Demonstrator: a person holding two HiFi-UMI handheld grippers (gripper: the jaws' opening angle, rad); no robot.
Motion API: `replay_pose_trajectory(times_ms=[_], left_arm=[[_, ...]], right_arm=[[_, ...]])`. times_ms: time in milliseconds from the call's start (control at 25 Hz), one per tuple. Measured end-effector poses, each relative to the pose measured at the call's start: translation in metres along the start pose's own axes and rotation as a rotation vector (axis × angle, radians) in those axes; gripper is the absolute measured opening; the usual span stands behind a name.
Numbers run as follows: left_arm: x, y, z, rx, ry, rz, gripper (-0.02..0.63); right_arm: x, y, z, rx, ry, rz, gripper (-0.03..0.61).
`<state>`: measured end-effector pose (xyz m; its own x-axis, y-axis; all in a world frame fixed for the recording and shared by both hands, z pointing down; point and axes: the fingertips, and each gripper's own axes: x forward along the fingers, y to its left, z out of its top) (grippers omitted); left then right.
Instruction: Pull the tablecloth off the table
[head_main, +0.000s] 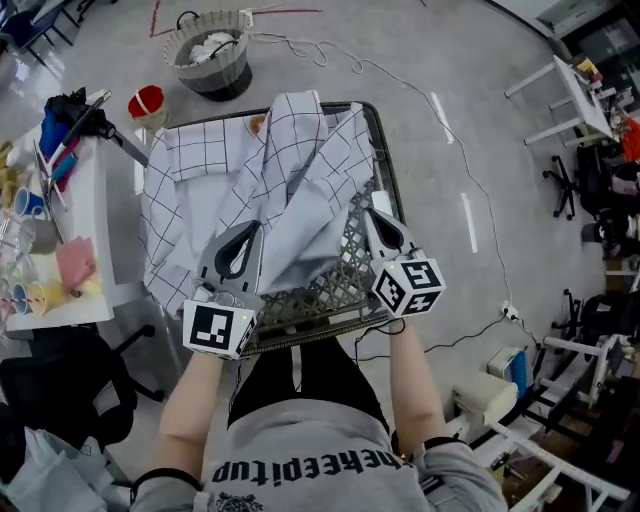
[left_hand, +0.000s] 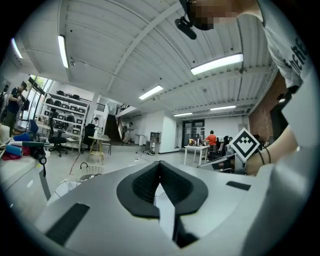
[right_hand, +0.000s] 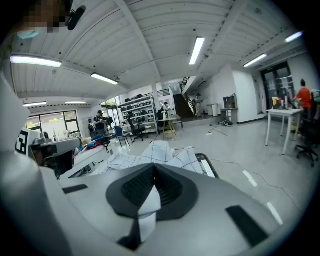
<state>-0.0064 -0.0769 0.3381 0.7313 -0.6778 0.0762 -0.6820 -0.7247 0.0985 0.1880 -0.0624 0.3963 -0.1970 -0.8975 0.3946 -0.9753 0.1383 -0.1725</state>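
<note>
Left gripper (head_main: 246, 232): fingers together, clamped on the near edge of the tablecloth (head_main: 285, 165). Right gripper (head_main: 374, 218): fingers clamped on a white fold of it. The cloth lies bunched ahead of both fingertips. Bare bench (head_main: 335, 285) mesh shows between them.
</note>
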Motion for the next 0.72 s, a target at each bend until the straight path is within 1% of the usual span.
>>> replay_pose_trajectory(times_ms=[160, 280, 440, 560, 640, 720], left_arm=[[0.015, -0.012, 0.003, 0.020, 0.000, -0.014, 0.014], [0.028, -0.016, 0.004, 0.014, 0.002, -0.002, 0.014], [0.047, -0.022, 0.008, -0.007, 0.012, 0.009, 0.014], [0.062, -0.023, 0.012, -0.001, 0.010, 0.025, 0.014], [0.073, -0.023, 0.014, 0.006, 0.007, 0.037, 0.014], [0.082, -0.025, 0.013, 0.005, 0.005, 0.047, 0.014]], right_arm=[[0.007, -0.034, 0.010, 0.032, -0.012, -0.037, 0.012], [0.020, -0.060, 0.015, 0.049, -0.008, -0.049, 0.014], [0.046, -0.091, 0.016, 0.056, 0.024, -0.037, 0.014], [0.070, -0.114, 0.017, 0.066, 0.048, -0.026, 0.017], [0.088, -0.130, 0.015, 0.082, 0.063, -0.023, 0.029], [0.106, -0.147, 0.011, 0.104, 0.080, -0.023, 0.066]])
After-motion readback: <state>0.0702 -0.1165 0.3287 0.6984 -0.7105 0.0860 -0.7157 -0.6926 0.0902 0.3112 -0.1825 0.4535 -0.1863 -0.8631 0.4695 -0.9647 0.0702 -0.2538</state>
